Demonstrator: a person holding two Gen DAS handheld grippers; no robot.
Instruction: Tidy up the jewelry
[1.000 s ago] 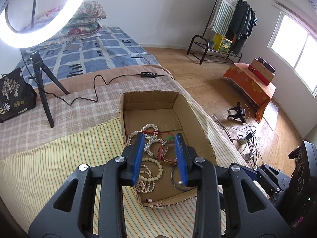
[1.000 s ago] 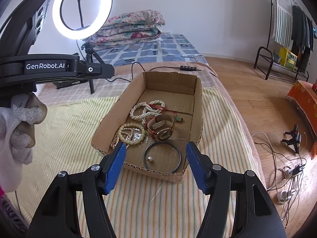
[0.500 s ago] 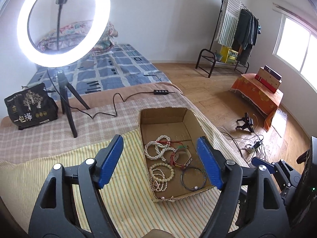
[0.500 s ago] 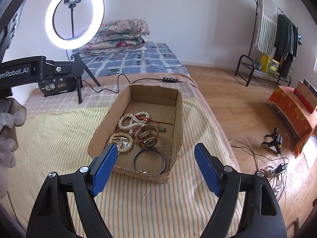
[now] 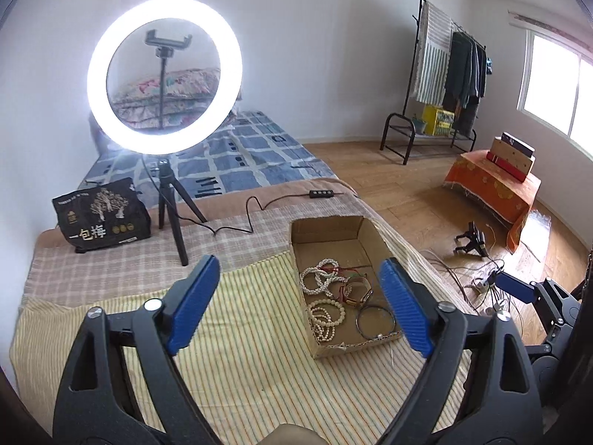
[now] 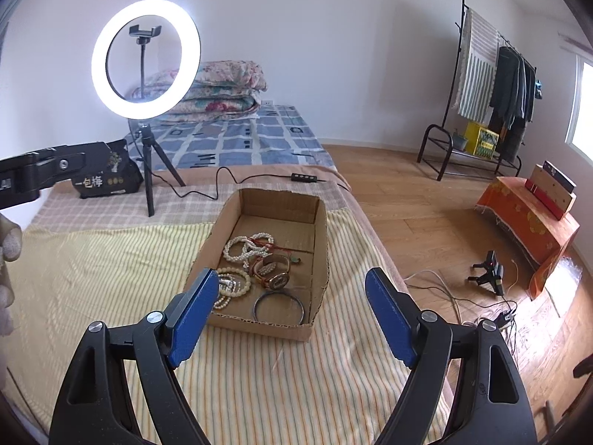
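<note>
Jewelry box (image 6: 315, 222) beyond empty hand-held grippers

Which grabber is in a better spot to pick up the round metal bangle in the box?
Probably the right. The metal bangle lies between the right gripper fingers' line of sight, near the cardboard box front wall. The left gripper is also open, but the bangle sits off toward its right finger.

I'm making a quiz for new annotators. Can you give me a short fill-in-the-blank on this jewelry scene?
1. All the jewelry lies inside an open ____ box.
2. The dark metal bangle lies at the box's ____ end.
3. Both the left gripper and the right gripper are ____.

Missing words: cardboard; near; open
</note>
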